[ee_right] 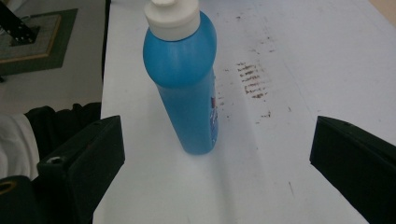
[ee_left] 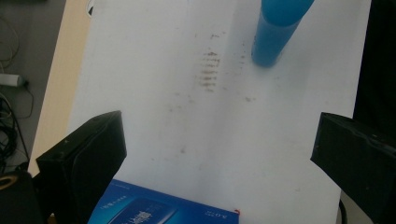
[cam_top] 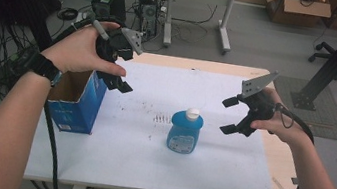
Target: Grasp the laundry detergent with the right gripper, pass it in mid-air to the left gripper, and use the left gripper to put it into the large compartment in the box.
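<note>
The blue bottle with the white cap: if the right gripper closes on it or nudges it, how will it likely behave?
The blue bottle stands upright, tall on a narrow base, so a push near its white cap could tip it. Its smooth plastic sides may slip or flex in the open right gripper. It looks filled with blue liquid, so probably fairly heavy for its size.

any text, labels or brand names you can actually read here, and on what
None reads clearly.
Blue cardboard box: a pale label and small white print on its side, too blurred to read.
Blue bottle: a label on the front, with a bit of red and white print at its edge, too small to read.
</note>
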`<state>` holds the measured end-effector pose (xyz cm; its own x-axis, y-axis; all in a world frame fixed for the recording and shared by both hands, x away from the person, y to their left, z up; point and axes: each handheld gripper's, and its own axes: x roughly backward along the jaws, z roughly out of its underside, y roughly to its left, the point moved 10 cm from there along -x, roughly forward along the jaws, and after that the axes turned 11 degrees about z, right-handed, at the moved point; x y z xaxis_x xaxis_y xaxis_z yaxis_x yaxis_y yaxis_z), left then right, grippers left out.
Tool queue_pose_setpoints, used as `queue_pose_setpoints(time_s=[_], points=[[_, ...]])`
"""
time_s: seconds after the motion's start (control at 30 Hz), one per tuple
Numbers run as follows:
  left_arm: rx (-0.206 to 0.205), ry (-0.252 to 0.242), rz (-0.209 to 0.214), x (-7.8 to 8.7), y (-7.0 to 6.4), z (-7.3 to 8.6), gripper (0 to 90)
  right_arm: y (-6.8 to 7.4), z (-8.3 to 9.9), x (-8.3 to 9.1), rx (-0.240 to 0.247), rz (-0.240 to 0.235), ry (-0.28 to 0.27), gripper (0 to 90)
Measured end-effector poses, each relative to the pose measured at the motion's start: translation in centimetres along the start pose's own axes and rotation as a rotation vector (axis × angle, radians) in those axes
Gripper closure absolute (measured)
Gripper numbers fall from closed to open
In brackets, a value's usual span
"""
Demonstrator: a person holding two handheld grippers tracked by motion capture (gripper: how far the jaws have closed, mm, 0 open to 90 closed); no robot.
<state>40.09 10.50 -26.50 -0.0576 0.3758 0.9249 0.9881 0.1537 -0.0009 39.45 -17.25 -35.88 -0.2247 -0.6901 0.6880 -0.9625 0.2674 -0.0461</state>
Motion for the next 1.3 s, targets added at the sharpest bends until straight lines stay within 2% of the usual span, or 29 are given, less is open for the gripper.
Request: queue_pose_setpoints(time_s=[0.13,0.53,0.83,0.9,1.13,1.3], points=[[0.000,0.005,0.003,0.0,-0.1,0.1,3.5,0.5,0.0,-0.7,-0.006,-0.013,-0.036,3.0],[-0.002,0.013,0.007,-0.3,-0.1,0.3,3.4,1.5,0.4,-3.0,-0.050,-0.011,-0.112,2.7],[-0.002,0.026,0.014,-0.7,-0.2,0.6,3.5,2.5,0.7,-5.3,-0.082,-0.047,-0.145,1.8],[-0.003,0.026,0.015,-0.7,-0.2,0.6,3.5,2.6,0.6,-5.7,-0.093,-0.047,-0.165,1.8],[0.001,0.022,0.019,-0.8,-0.2,0.8,3.5,3.0,0.7,-7.3,-0.105,-0.046,-0.177,2.0],[0.005,0.022,0.023,-1.0,-0.2,1.0,3.5,3.4,-0.1,-8.2,-0.118,-0.044,-0.237,3.2]])
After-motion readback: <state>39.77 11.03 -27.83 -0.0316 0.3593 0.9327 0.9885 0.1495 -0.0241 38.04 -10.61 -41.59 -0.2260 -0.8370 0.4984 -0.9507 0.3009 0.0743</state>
